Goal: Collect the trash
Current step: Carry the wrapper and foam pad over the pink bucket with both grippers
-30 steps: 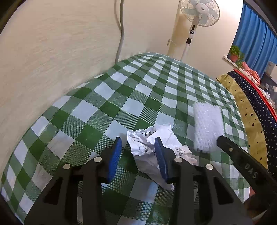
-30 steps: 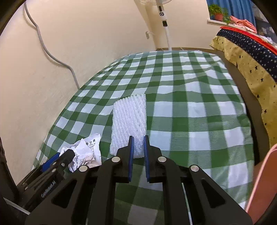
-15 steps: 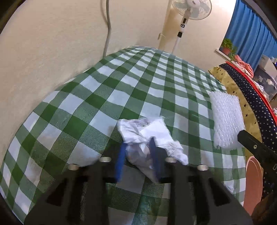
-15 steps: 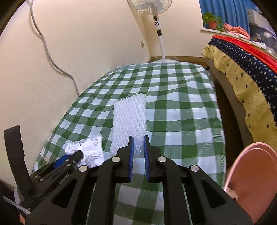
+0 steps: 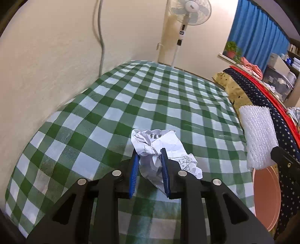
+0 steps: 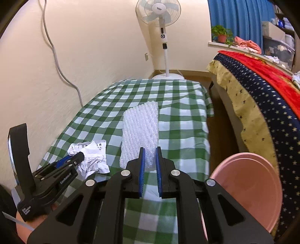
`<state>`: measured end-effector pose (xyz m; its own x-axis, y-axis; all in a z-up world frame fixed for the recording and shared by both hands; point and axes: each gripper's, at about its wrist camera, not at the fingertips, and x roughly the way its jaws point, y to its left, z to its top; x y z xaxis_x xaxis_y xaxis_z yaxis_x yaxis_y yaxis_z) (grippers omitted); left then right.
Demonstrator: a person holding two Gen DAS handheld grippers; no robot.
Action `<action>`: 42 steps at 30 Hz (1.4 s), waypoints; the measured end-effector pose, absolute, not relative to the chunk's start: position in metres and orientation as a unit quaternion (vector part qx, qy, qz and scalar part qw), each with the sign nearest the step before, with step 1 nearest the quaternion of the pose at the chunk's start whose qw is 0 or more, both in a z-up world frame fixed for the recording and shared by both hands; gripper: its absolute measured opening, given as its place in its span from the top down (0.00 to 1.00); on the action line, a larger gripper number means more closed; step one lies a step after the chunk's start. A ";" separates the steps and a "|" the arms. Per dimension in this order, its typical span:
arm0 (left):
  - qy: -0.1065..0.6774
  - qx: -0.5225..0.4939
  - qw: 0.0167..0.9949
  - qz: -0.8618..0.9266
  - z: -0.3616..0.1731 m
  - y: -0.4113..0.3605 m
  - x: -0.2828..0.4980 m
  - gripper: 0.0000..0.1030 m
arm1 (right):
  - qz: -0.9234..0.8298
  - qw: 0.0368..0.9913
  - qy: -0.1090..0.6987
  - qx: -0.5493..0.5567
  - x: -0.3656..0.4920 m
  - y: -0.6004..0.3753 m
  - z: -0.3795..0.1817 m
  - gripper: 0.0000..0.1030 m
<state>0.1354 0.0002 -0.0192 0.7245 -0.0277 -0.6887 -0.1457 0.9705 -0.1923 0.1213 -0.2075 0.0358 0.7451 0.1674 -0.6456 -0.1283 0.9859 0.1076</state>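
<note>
The left tool point(image 5: 149, 155) pinches a crumpled sheet of printed paper point(image 5: 161, 148) between its blue pads, the wad bulging out ahead of and to the right of the tips; its jaws have just been closing onto that paper, which now sits raised above the green-and-white checked cloth of the bench point(image 5: 105, 116); the right tool point(image 6: 149, 154) has its pads pressed onto the near end of a white foam net sleeve point(image 6: 140, 131), which stands out forward from the tips over the cloth; in the left wrist view the same sleeve hangs at the right edge, just above a pink basin point(image 5: 266, 195); in the right wrist view that basin point(image 6: 249, 184) lies low at the right, beside the bench and next to a bed with a star-patterned dark cover point(image 6: 262, 97); a white standing fan point(image 6: 159, 16) stands beyond the far end of the bench, near the cream wall; a grey cable point(image 6: 56, 54) runs down that wall.
</note>
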 end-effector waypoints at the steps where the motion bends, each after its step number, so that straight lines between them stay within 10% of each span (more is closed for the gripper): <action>1: 0.367 -0.114 0.923 0.028 -0.017 -0.002 0.133 0.78 | 0.076 0.934 0.347 0.028 0.118 -0.210 0.038 0.89; 42: 0.288 -0.033 0.938 -0.190 0.009 -0.144 0.088 0.78 | -0.157 0.942 0.288 0.068 0.025 -0.347 0.053 0.89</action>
